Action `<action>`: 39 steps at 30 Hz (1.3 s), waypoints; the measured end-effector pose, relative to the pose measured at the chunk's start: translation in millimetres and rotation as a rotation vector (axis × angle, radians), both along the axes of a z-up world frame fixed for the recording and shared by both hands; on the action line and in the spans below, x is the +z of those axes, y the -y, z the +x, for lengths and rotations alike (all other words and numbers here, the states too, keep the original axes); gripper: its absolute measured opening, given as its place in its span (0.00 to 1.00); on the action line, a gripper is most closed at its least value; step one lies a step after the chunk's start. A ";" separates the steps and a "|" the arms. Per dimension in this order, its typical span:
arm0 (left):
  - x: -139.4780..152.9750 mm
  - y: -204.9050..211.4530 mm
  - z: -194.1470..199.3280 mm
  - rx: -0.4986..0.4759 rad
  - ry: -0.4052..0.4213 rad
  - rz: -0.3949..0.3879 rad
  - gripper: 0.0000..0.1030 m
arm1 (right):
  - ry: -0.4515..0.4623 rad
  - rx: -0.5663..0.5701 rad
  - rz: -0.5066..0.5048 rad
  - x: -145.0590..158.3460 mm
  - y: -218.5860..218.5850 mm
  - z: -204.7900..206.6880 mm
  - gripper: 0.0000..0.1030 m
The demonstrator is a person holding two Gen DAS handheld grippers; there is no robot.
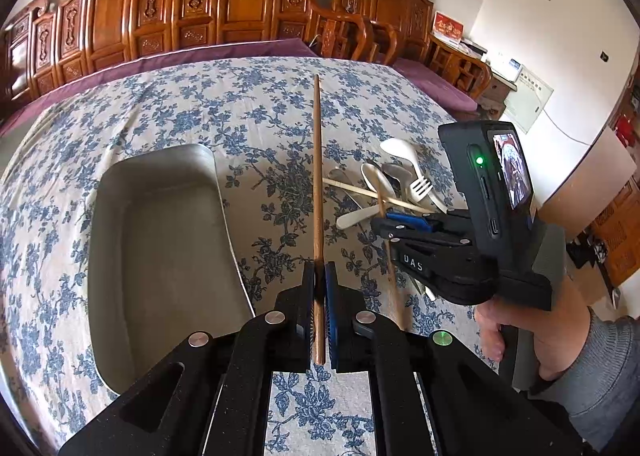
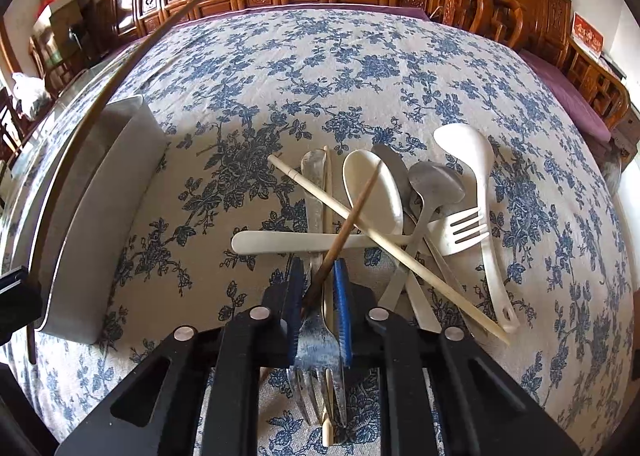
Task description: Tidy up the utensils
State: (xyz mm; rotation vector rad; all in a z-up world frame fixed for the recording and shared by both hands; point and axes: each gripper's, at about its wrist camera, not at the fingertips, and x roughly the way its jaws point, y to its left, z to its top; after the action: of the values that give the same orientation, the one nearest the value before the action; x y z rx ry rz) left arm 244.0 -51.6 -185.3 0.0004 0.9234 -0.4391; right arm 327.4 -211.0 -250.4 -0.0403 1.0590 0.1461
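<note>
The left gripper tilts downward, clamping a long brown wooden chopstick; the right gripper, tilted steeper, pinches another dark brown wooden chopstick.

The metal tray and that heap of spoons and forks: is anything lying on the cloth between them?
No. In the right wrist view only bare flowered tablecloth separates the tray from the utensil pile.

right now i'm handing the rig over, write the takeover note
Left gripper: shut on a dark chopstick, held above the cloth beside the metal tray.
Right gripper: down in the utensil pile, pads closing on a second dark chopstick over a metal fork.
Done: nothing in the tray yet.
Left: both chopsticks, then the spoons, forks and pale chopsticks.
</note>
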 end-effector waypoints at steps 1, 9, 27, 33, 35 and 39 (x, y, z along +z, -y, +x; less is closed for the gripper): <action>1.0 -1.1 -0.1 0.003 0.002 0.000 0.04 | -0.001 -0.003 -0.001 0.9 -0.1 0.3 0.12; 10.5 -18.6 -8.9 0.044 0.034 0.024 0.04 | 0.012 0.004 0.022 17.3 -2.9 -8.8 0.06; -9.7 -82.9 -3.0 0.153 -0.063 0.038 0.04 | 0.149 0.151 0.153 88.9 -56.6 -23.3 0.06; -21.3 -92.7 5.0 0.178 -0.097 0.033 0.04 | 0.169 0.198 0.169 99.3 -81.5 -17.0 0.06; -22.4 -94.6 7.3 0.184 -0.102 0.030 0.04 | 0.170 0.207 0.174 100.5 -87.2 -14.4 0.06; -25.5 -99.8 13.9 0.205 -0.115 0.021 0.04 | 0.166 0.217 0.183 100.2 -96.5 -8.5 0.06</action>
State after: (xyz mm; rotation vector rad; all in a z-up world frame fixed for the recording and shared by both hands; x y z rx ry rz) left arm 258.0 48.1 -210.8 -0.1003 1.0296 -0.2405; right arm 318.9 -114.4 -150.1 -0.0021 0.8709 0.4282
